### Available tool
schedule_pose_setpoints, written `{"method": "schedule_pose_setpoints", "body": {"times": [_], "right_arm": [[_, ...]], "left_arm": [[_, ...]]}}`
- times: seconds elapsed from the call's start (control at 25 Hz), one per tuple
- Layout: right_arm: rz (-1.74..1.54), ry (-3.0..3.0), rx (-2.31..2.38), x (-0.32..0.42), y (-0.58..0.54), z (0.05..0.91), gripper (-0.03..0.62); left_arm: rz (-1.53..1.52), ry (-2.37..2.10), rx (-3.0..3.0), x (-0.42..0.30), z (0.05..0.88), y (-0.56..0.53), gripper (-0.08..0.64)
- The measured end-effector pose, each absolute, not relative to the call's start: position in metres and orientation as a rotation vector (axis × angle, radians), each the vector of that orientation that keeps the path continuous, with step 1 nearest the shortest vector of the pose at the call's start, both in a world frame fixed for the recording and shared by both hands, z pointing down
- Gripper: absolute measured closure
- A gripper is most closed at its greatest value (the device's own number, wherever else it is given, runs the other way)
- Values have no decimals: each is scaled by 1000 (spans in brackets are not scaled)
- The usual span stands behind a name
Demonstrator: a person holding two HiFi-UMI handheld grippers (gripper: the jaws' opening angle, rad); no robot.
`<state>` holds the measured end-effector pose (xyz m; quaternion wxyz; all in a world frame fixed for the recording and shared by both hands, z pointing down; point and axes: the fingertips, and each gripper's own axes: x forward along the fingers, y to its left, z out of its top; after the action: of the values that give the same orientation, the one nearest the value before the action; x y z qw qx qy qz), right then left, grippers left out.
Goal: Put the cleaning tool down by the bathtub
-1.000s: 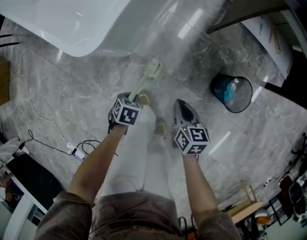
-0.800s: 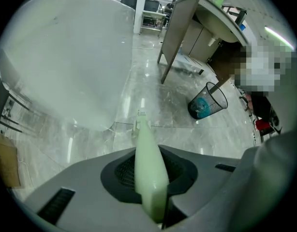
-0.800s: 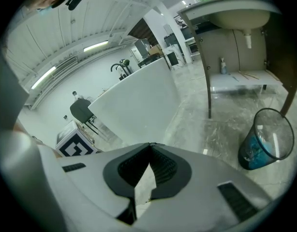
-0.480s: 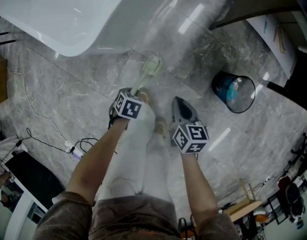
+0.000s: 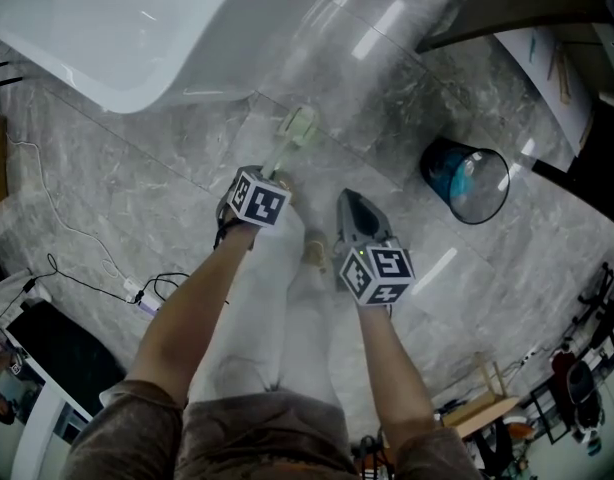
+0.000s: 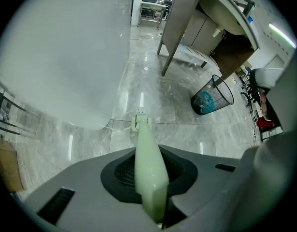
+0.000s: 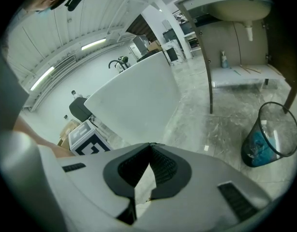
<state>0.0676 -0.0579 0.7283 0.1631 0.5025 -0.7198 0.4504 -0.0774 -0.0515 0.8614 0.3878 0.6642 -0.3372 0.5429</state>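
Observation:
The cleaning tool (image 5: 295, 133) is a pale green brush with a long handle (image 6: 149, 168). My left gripper (image 5: 275, 175) is shut on that handle, and the brush head (image 6: 140, 121) points at the marble floor just below the white bathtub (image 5: 127, 28) (image 6: 61, 57). The head hangs above the floor near the tub's curved end. My right gripper (image 5: 349, 203) (image 7: 149, 146) is shut with nothing in it, held to the right of the left one. In the right gripper view the tub (image 7: 139, 103) stands ahead.
A black mesh bin (image 5: 465, 183) (image 6: 211, 96) (image 7: 264, 134) with a blue liner stands on the floor to the right. A vanity cabinet (image 5: 507, 3) is at the far right. Cables and a power strip (image 5: 137, 298) lie at the left. The person's feet (image 5: 312, 253) are below the grippers.
Both grippers have shifted slightly toward the tub, the left one carrying the brush. Neither grip has changed.

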Motion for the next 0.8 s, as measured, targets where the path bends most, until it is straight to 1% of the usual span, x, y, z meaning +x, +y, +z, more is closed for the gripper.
{"method": "schedule_pose_setpoints", "body": {"times": [0.8], "right_arm": [[1334,-2014,1453,74,-61,744,592]], "left_arm": [[1447,-819,1659,-74,889,-55,488]]}}
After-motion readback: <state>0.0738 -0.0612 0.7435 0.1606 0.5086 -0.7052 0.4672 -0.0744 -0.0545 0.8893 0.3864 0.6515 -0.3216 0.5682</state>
